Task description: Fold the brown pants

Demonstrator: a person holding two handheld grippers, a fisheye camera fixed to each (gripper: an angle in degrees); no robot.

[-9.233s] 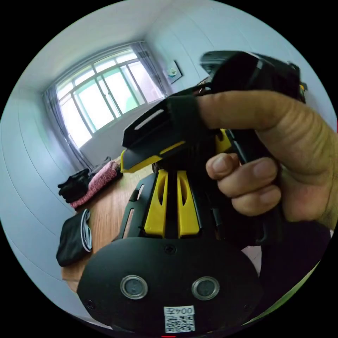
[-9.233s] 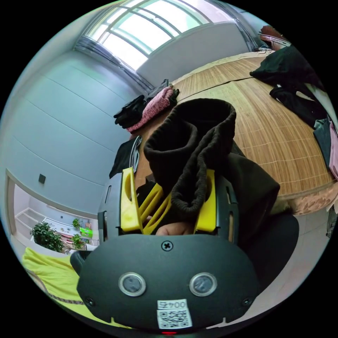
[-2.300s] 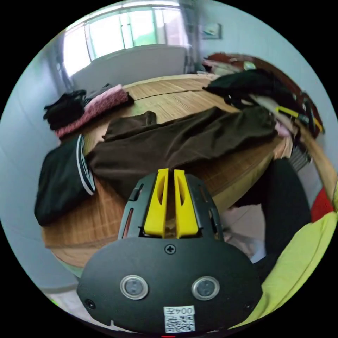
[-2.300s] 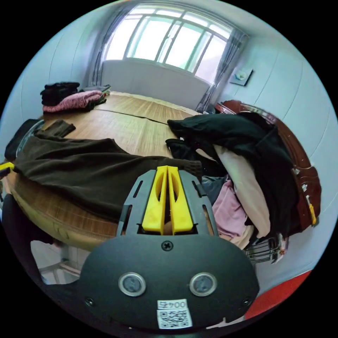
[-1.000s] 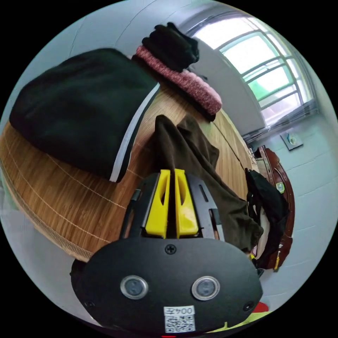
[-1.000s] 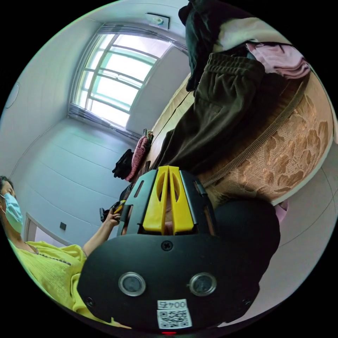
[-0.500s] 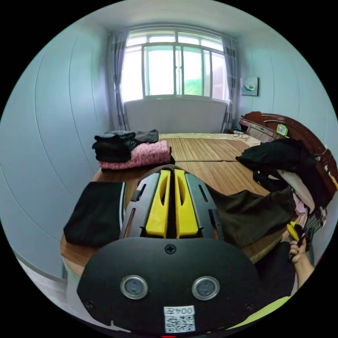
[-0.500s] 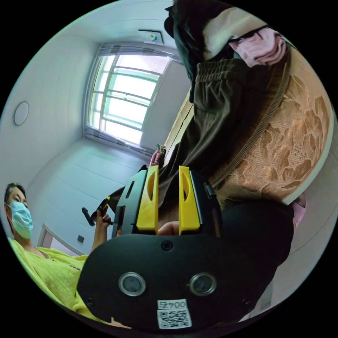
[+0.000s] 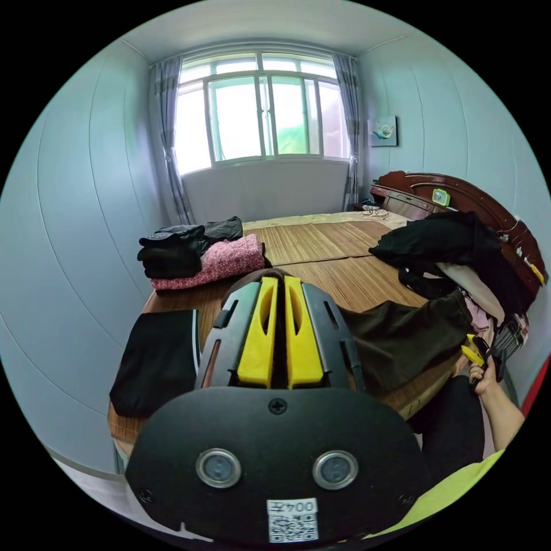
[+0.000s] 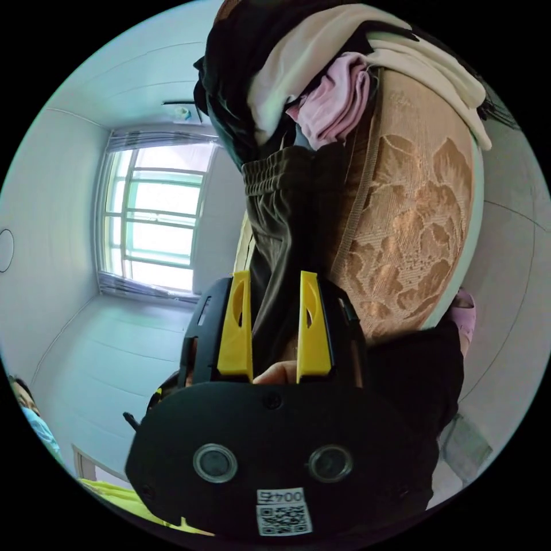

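Dark brown fleece pants (image 9: pixel 402 338) spread across the bamboo-matted bed (image 9: pixel 321 241)

Left gripper (image 9: pixel 278 284) clenched — whether on cloth, unclear; right gripper (image 10: pixel 274 281) released, jaws straddling pants.

The left gripper (image 9: pixel 278 287), with yellow jaws on a black body, has its jaws pressed together, pointing toward twelve o'clock in its own view. The right gripper (image 10: pixel 275 281), of the same make, holds its jaws parted and pointing toward twelve o'clock; it also shows at four o'clock in the left gripper view, held in the person's right hand (image 9: pixel 484 381) on a bare forearm.
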